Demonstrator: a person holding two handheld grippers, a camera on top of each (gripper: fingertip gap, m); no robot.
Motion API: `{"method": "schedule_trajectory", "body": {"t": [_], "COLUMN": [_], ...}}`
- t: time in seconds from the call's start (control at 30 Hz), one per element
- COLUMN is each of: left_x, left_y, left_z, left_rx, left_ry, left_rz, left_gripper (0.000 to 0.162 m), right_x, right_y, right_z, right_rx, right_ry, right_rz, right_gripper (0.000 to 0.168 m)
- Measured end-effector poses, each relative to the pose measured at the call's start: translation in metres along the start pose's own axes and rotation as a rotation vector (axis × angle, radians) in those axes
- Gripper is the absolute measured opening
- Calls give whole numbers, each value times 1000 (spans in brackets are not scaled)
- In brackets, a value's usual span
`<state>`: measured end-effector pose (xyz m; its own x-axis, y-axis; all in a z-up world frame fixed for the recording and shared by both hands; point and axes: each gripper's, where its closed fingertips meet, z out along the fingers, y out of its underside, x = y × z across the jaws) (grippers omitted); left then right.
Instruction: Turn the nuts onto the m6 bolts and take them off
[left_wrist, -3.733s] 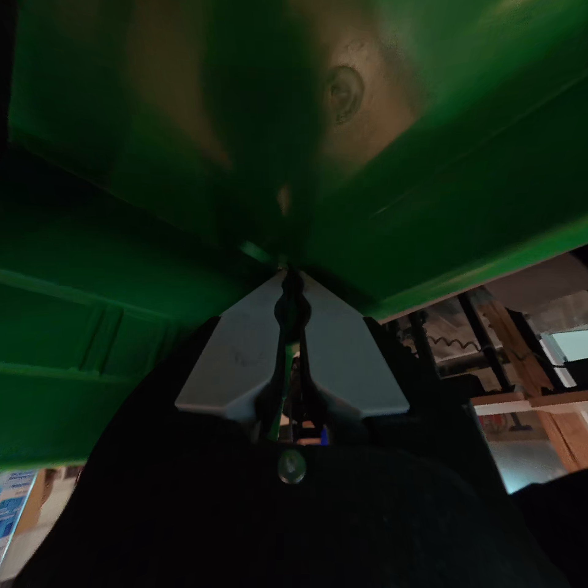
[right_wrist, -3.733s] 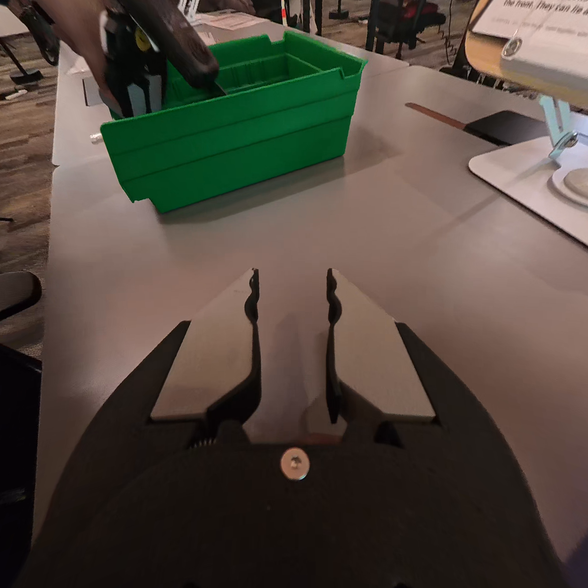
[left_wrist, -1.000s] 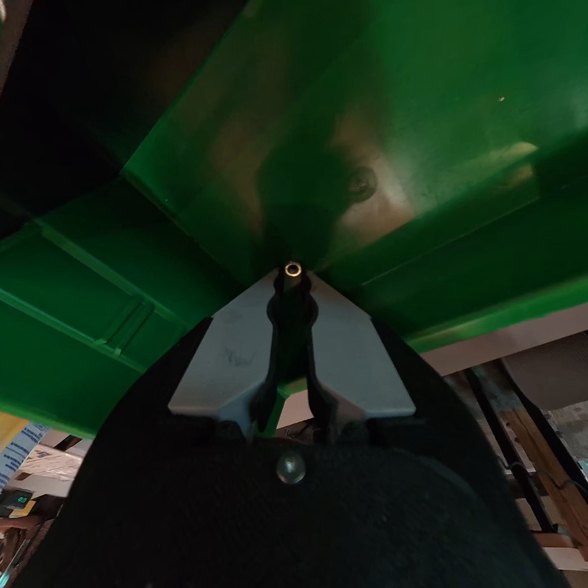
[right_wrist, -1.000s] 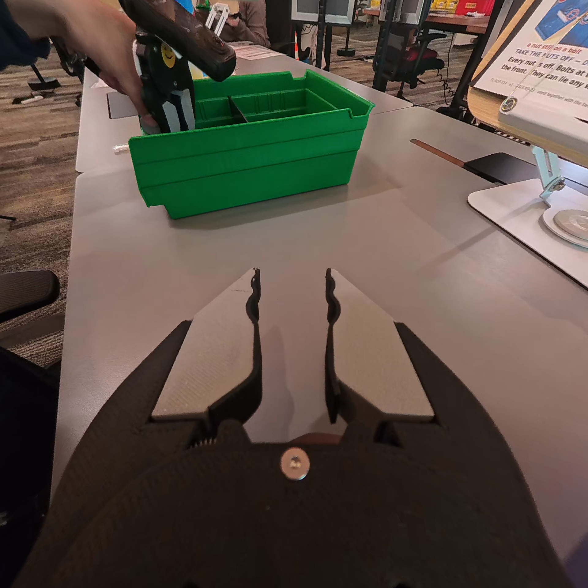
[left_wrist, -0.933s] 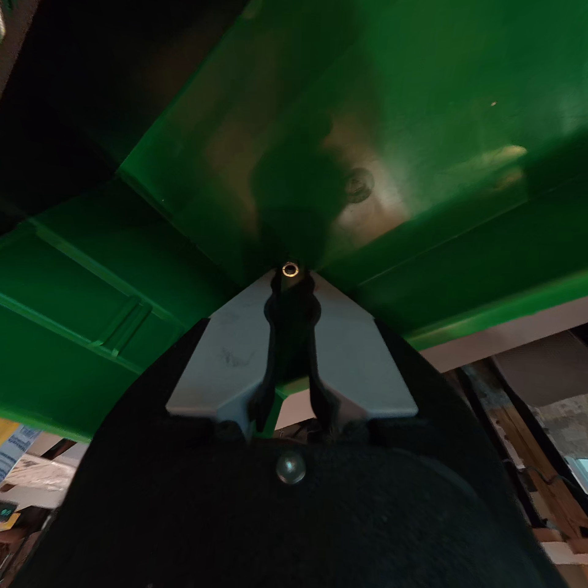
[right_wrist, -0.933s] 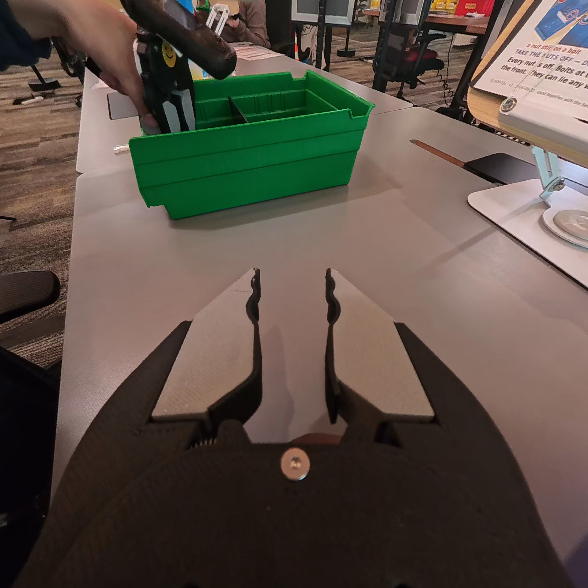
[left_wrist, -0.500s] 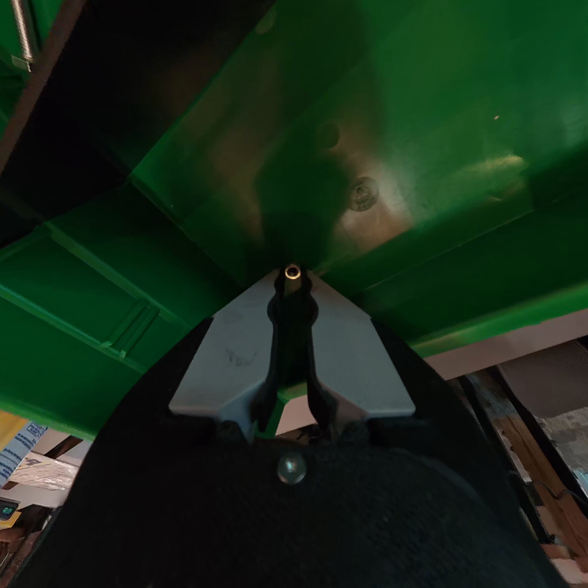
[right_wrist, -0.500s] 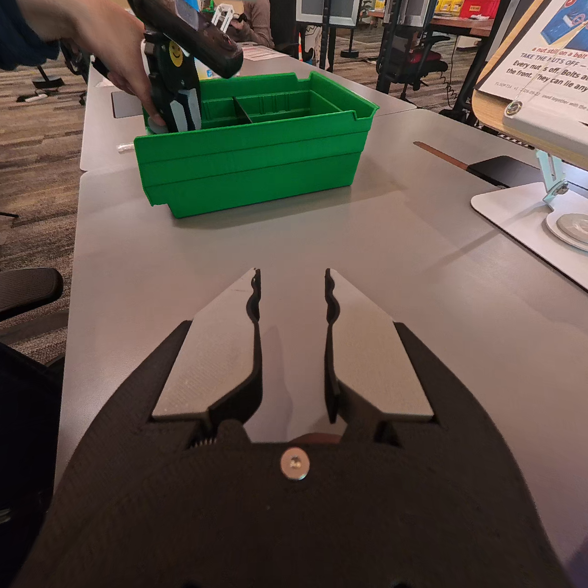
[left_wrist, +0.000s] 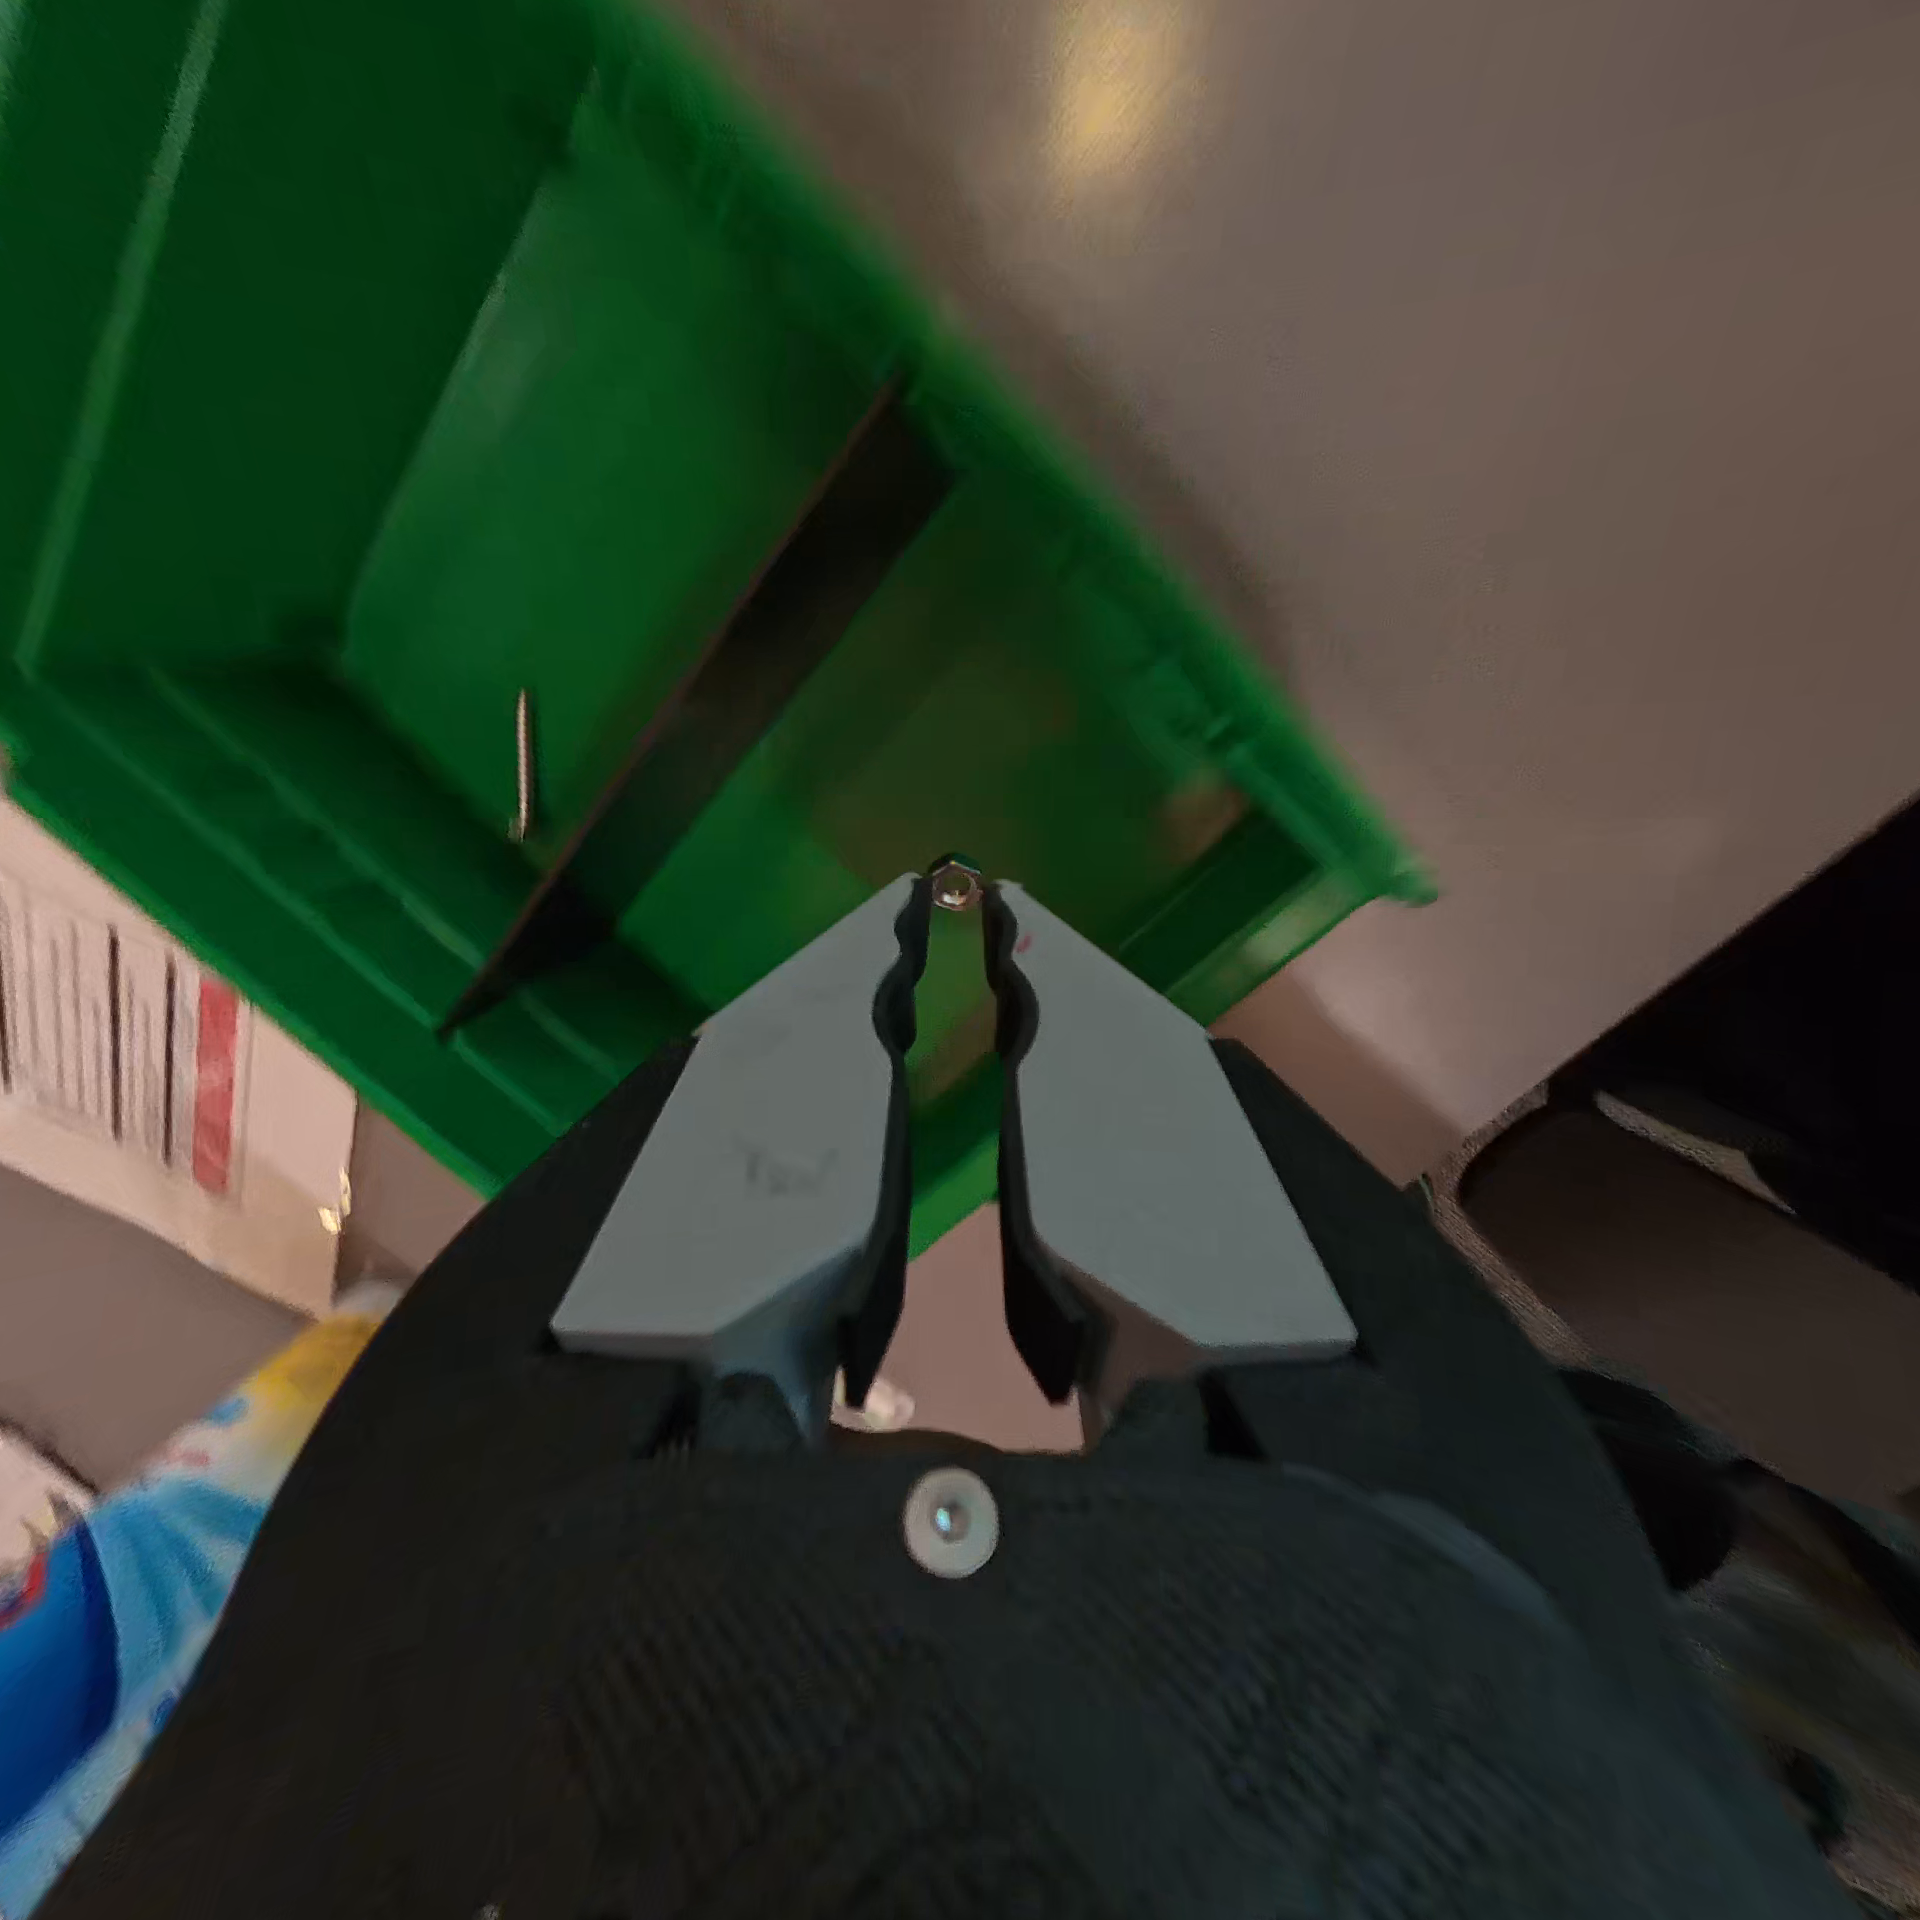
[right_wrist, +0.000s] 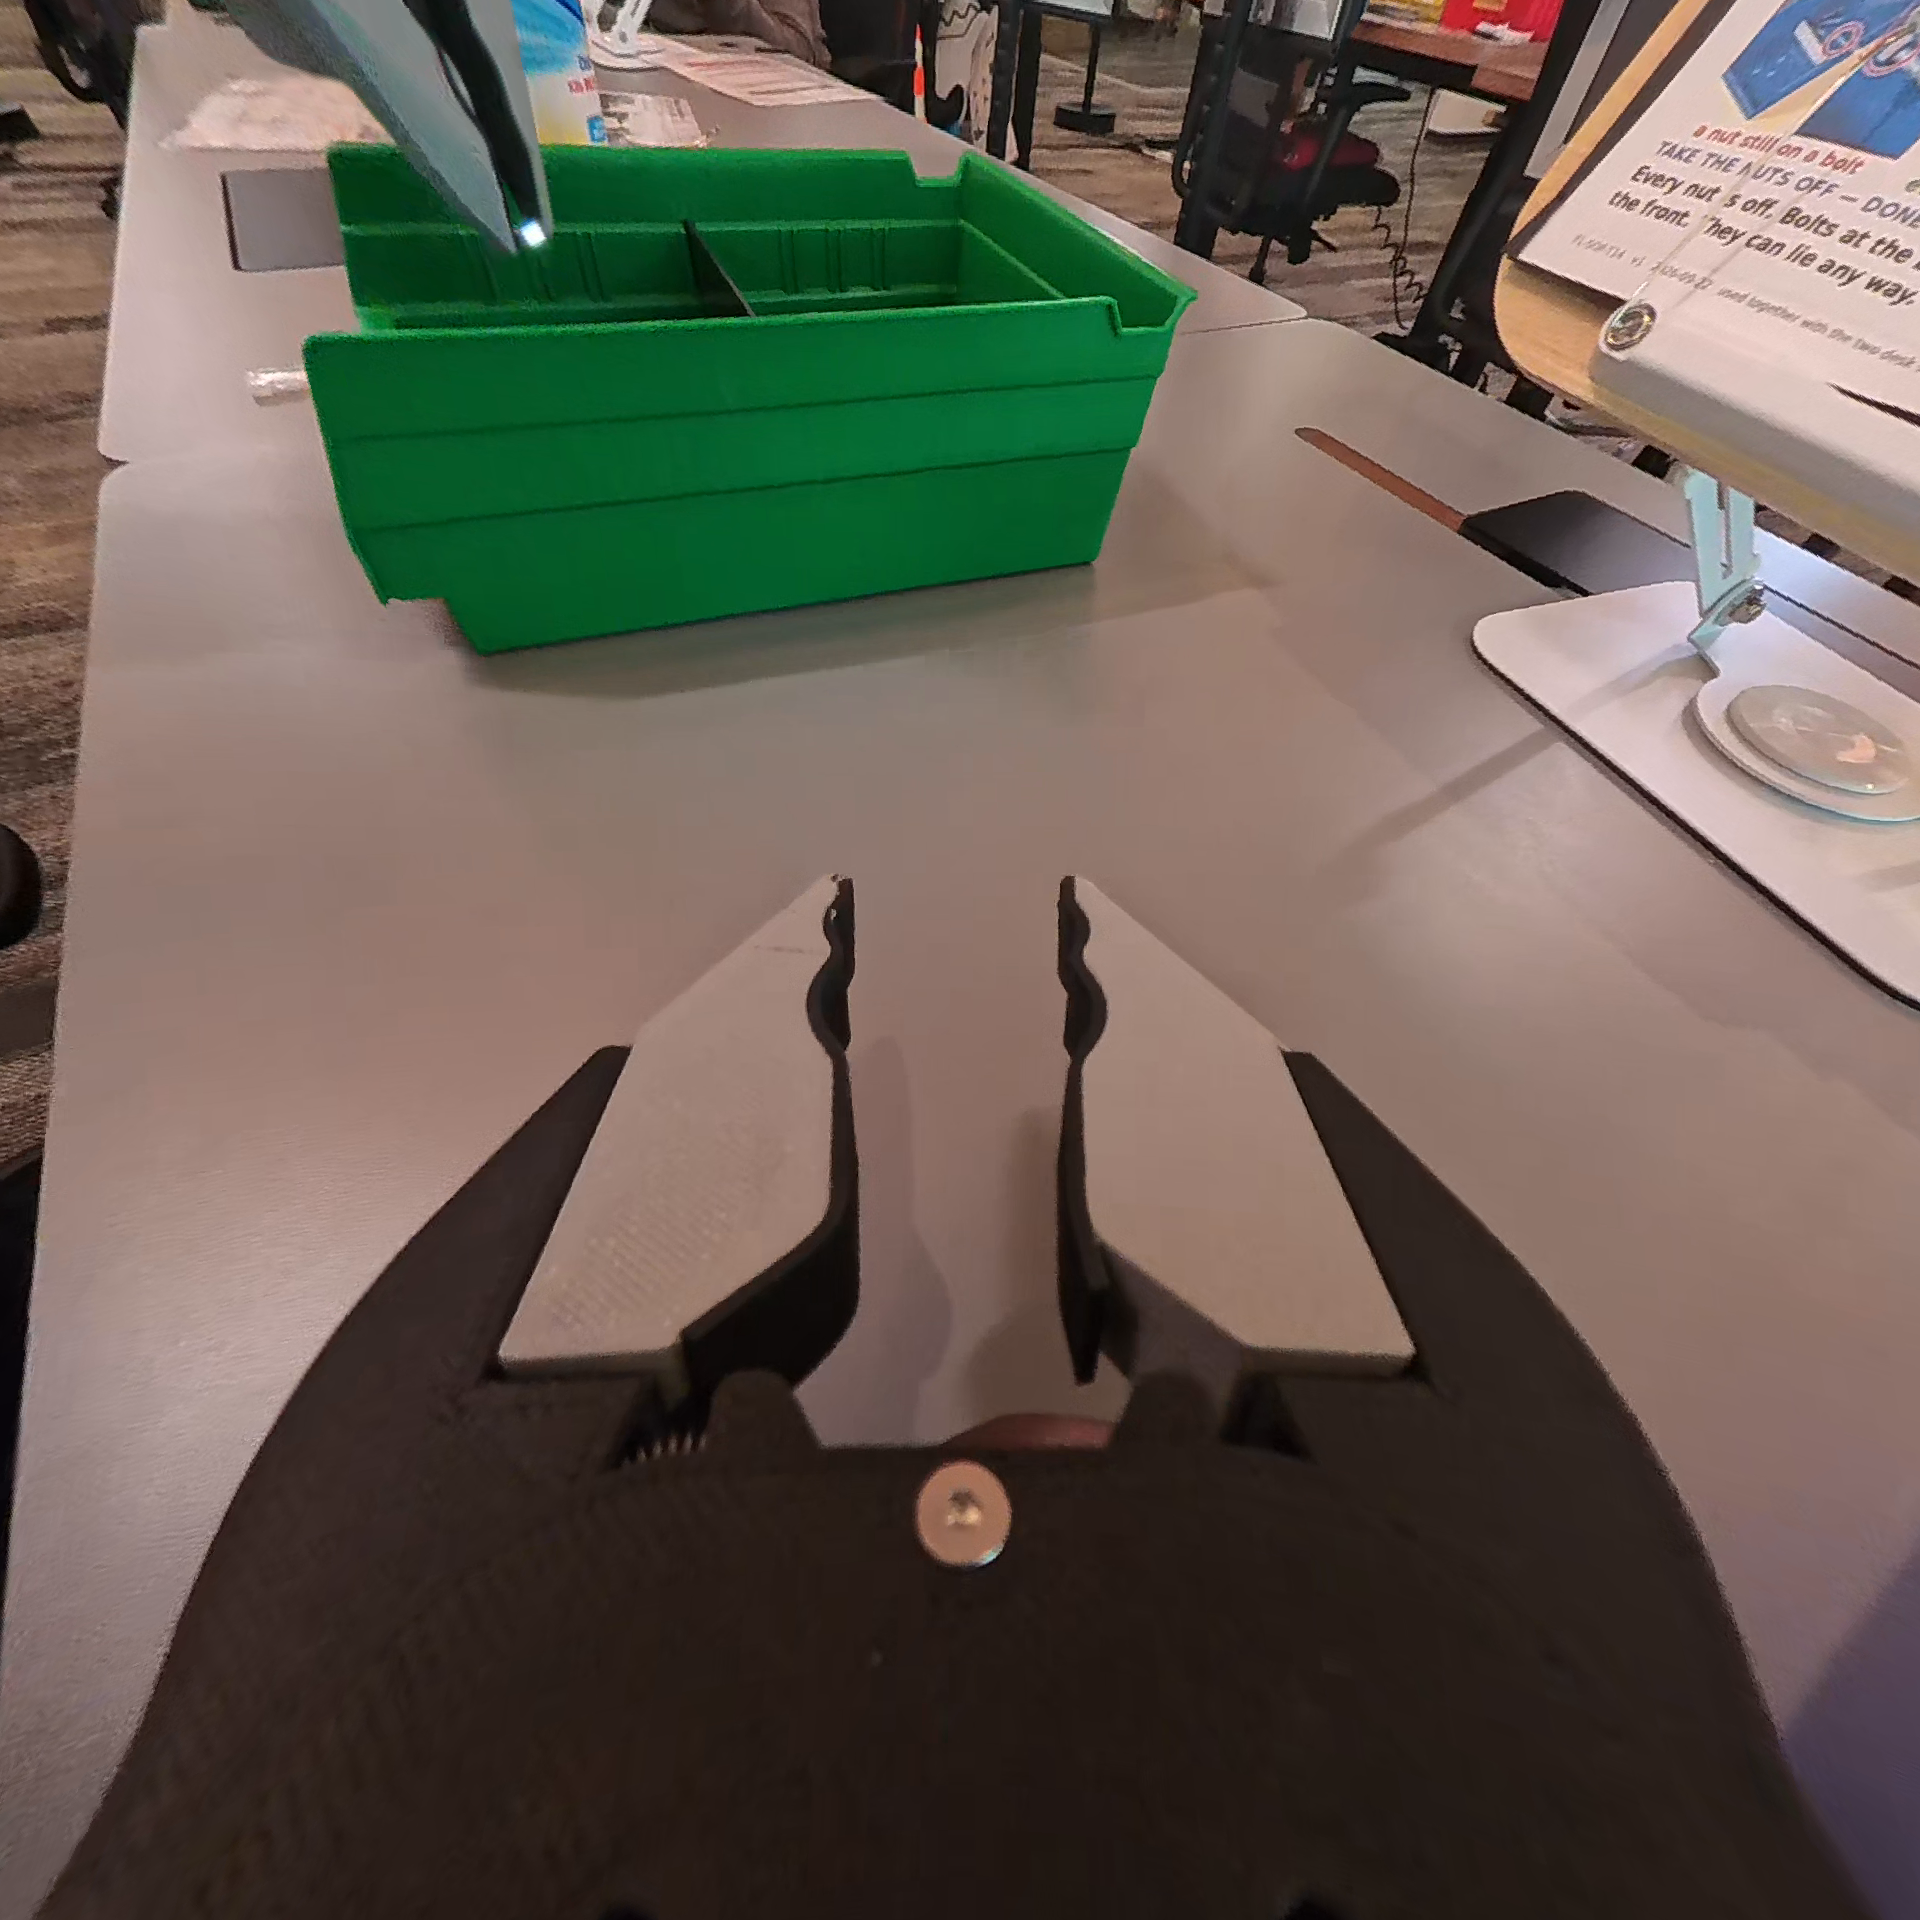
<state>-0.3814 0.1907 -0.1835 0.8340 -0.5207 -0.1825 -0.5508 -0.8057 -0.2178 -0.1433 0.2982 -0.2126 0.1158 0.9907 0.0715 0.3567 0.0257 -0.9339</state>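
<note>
So my right gripper (right_wrist: 956, 904) is just hanging low over the grey desk (right_wrist: 1195, 810) with its jaws standing apart and nothing between them, pointed at the long side of the green bin (right_wrist: 727, 468) further back. My left gripper (left_wrist: 961, 885) is up above that bin with its jaws pinched on a small hex nut (left_wrist: 957, 889) right at the very tips, and the nut's bore faces straight back at the left wrist camera, so its axis runs along the fingers. From the right wrist view you can see that gripper (right_wrist: 525, 231) coming in from the top left, tips tilted down over the left end of the bin, with a bright glint at the tips. Looking down from the left side, the bin (left_wrist: 312, 416) has a dark divider (left_wrist: 727, 675) splitting it into two compartments, and one bolt (left_wrist: 523, 764) lies in the farther one, right by the divider, long axis running roughly up and down in that view; that view is pretty blurry. Off to the right there's a printed instruction sheet (right_wrist: 1787, 197) on a white stand (right_wrist: 1662, 665), text and a blue picture on it.
</note>
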Motion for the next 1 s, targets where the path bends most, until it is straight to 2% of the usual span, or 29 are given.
{"method": "schedule_trajectory", "body": {"t": [0.1, 0.23, 0.37, 0.5, 0.57, 0.73, 0.87, 1.0], "left_x": [44, 95, 130, 132, 134, 127, 116, 94], "left_y": [-52, -102, -130, -137, -150, -147, -144, -118], "left_z": [-4, 26, 80, 117, 116, 106, 72, 20], "left_rx": [84, 88, 13, -68, -15, -15, 78, 200], "left_ry": [77, 154, 195, 176, 218, 202, 175, 86], "left_rz": [129, 278, 363, 385, 337, 333, 283, 190], "left_gripper": [8, 8, 8, 9, 10, 18, 20, 23], "right_x": [6, 19, 29, 34, 34, 34, 36, 34], "right_y": [0, 1, 5, 10, 10, 3, 1, -1], "right_z": [-1, -4, -5, -5, -5, -9, -11, -12], "right_rx": [6, 10, 2, -19, -19, 5, 14, 22], "right_ry": [23, 62, 92, 101, 99, 104, 106, 101], "right_rz": [5, 25, 44, 63, 69, 60, 69, 71], "right_gripper": [35, 35, 35, 35, 36, 36, 36, 36]}}
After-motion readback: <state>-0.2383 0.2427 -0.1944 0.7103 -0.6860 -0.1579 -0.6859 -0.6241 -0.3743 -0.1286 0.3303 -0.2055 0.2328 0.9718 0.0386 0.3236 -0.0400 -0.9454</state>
